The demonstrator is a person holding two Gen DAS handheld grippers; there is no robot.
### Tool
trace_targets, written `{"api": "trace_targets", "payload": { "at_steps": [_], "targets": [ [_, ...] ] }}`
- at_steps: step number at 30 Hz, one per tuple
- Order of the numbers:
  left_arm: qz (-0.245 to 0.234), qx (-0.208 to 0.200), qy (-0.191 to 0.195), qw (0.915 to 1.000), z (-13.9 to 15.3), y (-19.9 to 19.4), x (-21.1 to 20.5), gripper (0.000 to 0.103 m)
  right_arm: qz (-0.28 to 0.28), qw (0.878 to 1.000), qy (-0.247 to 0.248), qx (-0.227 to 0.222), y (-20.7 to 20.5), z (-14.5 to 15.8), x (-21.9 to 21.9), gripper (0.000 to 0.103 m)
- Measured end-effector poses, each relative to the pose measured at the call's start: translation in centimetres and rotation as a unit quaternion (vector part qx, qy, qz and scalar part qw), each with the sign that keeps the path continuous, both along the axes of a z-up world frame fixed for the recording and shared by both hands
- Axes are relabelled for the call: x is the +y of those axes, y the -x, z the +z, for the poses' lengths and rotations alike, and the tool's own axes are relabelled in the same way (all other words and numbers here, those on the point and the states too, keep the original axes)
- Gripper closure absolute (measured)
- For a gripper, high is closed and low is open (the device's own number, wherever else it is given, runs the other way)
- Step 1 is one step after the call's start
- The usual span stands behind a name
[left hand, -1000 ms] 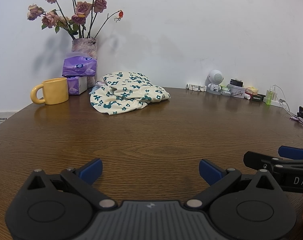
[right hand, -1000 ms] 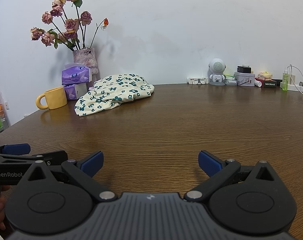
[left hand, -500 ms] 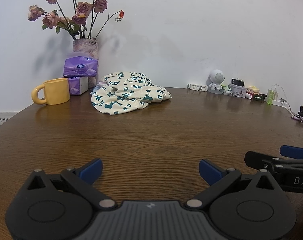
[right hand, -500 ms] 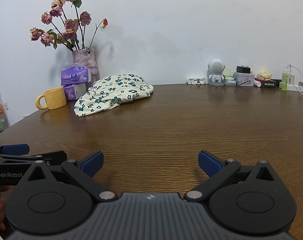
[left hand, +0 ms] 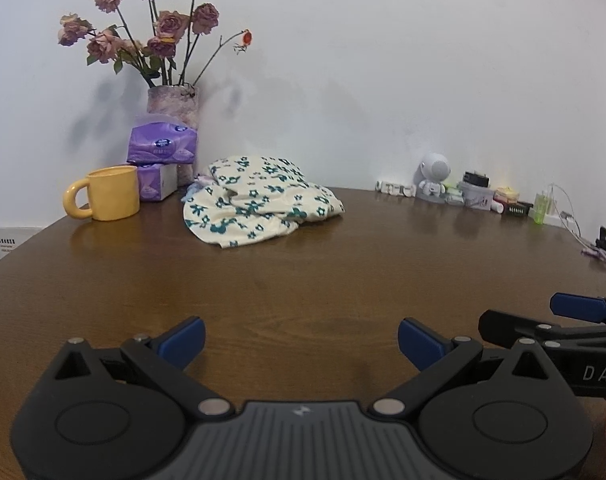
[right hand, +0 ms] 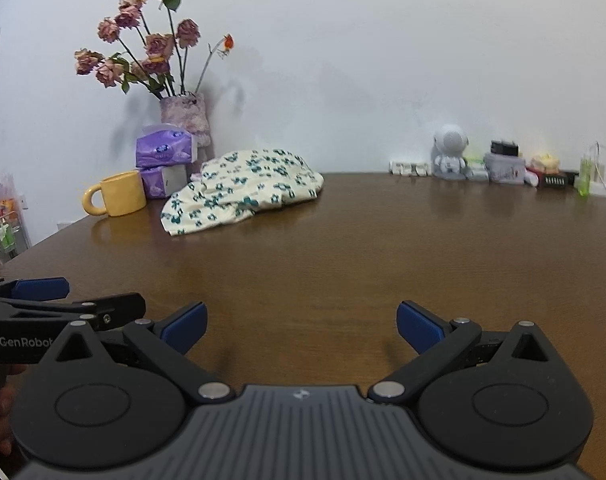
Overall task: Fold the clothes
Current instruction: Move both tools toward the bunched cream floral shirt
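Both grippers hover low over the near side of the wooden table (left hand: 303, 272), side by side, well apart from the cloth. Left gripper (left hand: 301, 340) fingers spread, holding nothing — right gripper (right hand: 301, 326) the same. Crumpled floral garment (left hand: 259, 206) lies at the far left by the wall, just beside the yellow mug (left hand: 111, 199) and tissue packs (left hand: 161, 148). Wide bare wood between — clutter lines the far right edge.

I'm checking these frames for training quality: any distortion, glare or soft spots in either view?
Left wrist view: strong fisheye bending, dark corners; the flowers cast soft shadows on the wall; the wooden table shows a dull sheen with a reflection below the yellow mug. Right wrist view: same bending; the floral garment is fairly sharp, the far-right clutter slightly soft.
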State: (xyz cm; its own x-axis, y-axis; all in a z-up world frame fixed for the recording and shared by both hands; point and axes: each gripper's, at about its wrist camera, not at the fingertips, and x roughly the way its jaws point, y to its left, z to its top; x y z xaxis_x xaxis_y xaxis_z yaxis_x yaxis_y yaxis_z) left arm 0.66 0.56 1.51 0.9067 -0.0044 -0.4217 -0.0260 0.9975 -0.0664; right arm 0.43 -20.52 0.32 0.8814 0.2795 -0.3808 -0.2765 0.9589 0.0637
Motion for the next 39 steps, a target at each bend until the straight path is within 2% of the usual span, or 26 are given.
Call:
{"api": "trace_targets", "payload": {
  "at_steps": [8,13,23,32,39],
  "targets": [
    [-0.003,0.025,0.026,0.9993,2.2,-2.9,1.8,0.0,0.021,1.0,-0.003,-0.018,-2.3,2.4,0.5,0.0],
    [-0.006,0.022,0.023,0.9995,3.9,-4.6,2.5,0.0,0.039,0.999,-0.003,-0.015,-4.5,3.8,1.0,0.0],
    [-0.001,0.017,0.029,0.9994,7.1,-9.1,3.8,0.0,0.066,0.996,0.033,-0.042,-8.5,6.9,3.1,0.0],
    [0.04,0.006,0.029,0.9987,9.3,-14.9,5.9,0.0,0.074,0.997,0.022,-0.017,-15.4,8.3,4.3,0.0],
    [0.052,0.014,0.005,0.9985,9.2,-20.2,6.4,0.0,0.078,0.997,0.024,0.006,-21.5,8.4,5.5,0.0]
  ]
}}
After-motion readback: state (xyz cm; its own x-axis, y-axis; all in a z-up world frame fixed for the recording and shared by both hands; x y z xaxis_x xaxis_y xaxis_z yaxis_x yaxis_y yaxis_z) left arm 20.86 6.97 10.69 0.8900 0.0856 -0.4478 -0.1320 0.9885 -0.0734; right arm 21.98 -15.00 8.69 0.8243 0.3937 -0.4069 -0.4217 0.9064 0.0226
